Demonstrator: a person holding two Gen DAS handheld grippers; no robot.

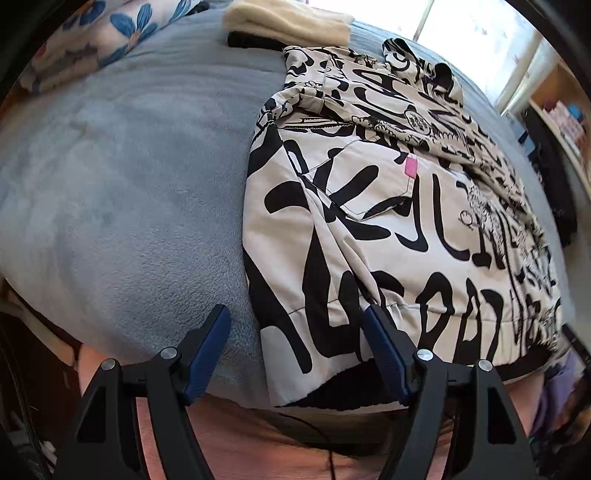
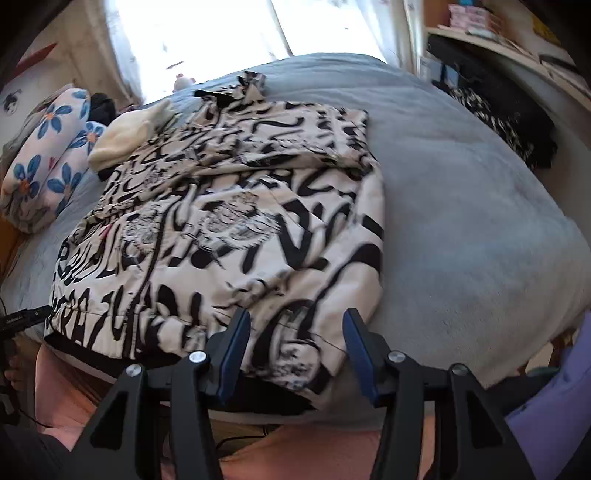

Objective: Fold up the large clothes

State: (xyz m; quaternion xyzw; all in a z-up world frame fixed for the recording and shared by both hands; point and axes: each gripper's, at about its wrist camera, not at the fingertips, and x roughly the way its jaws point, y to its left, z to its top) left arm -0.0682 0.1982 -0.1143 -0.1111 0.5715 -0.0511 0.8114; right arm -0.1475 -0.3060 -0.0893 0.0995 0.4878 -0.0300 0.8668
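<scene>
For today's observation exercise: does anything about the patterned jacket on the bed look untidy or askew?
Yes. The jacket is bunched and rumpled at its far end, near the hood, while its near hem lies flatter on the grey blanket.

**A bedroom at home**

I am leaning over a bed [image 1: 122, 192] under a grey-blue fleece blanket. A pillow with blue flowers [image 2: 48, 162] lies at its head, a curtained window [image 2: 207, 40] glows behind, and wooden shelves [image 2: 498, 33] of books and boxes stand alongside.
</scene>
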